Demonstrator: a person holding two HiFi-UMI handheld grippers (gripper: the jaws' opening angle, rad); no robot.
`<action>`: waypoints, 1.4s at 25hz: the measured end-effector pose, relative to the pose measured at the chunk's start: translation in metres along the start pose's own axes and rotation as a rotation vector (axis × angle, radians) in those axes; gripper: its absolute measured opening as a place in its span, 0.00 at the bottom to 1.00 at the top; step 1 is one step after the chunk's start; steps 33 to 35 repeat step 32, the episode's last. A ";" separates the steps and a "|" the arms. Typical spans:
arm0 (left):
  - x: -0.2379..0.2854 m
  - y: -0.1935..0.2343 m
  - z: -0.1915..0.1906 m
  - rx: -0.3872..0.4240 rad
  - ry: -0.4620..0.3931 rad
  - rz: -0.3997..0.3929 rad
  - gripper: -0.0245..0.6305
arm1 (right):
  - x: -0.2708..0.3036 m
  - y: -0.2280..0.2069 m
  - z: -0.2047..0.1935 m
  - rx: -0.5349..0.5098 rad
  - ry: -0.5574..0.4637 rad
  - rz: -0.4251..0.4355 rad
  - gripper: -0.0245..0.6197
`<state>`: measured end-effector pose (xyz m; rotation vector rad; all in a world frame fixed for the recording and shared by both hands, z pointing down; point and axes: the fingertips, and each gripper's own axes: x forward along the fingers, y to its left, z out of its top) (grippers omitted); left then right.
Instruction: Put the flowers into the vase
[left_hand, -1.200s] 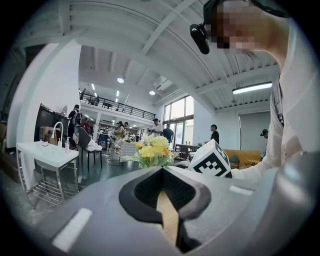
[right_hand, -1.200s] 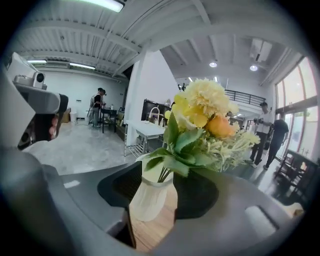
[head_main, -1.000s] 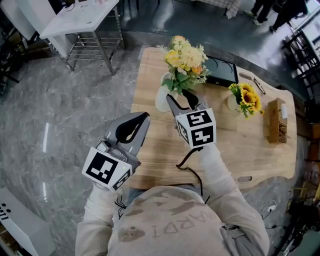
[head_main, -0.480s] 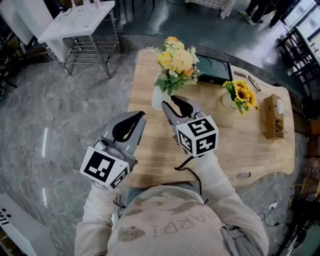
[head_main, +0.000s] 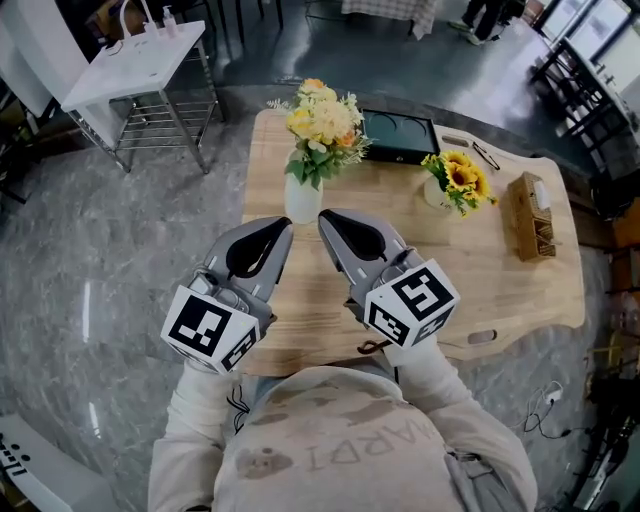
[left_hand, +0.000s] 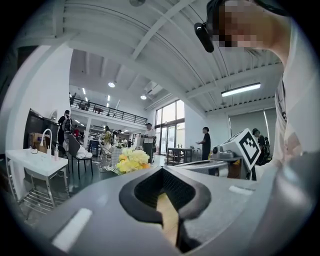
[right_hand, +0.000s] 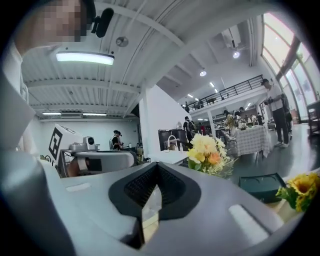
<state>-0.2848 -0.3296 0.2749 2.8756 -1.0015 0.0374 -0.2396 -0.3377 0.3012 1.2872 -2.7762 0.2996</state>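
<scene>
L gripper (head_main: 283, 229): jaws pressed together, nothing pinched; only a sliver of tabletop shows through the hollow behind the tips.
R gripper (head_main: 326, 216): same, jaws closed on nothing, held beside the L one.
flowers (head_main: 321, 118): yellow/cream/orange bunch, stems down in the vase, heads fanned above the rim.
vase (head_main: 302, 197): white, upright on the wooden table (head_main: 500, 290), just ahead of my R tips, not touching.
Why I hold like this: both tools sit low over the near table edge, tips aimed fwd at the vase w/ no load. Looks to me like a rest pose, clear of the blooms so I don't knock them.
Task status: I judge it done, since the bunch stands on its own w/o support.
Other stuff: small sunflower pot (head_main: 452, 180) and black tray (head_main: 398, 136) further off to the R, well apart from my tools.
Risk: the vase looks narrow and top-heavy, so any fwd nudge from R could tip it.
</scene>
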 end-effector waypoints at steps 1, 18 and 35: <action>0.001 -0.003 0.000 0.001 0.000 -0.007 0.04 | -0.005 0.003 0.005 -0.018 -0.017 0.001 0.08; 0.006 -0.021 0.004 0.008 -0.002 -0.036 0.04 | -0.026 0.018 0.022 -0.099 -0.070 -0.002 0.08; 0.006 -0.022 0.005 0.013 -0.006 -0.036 0.04 | -0.025 0.021 0.023 -0.089 -0.075 0.013 0.08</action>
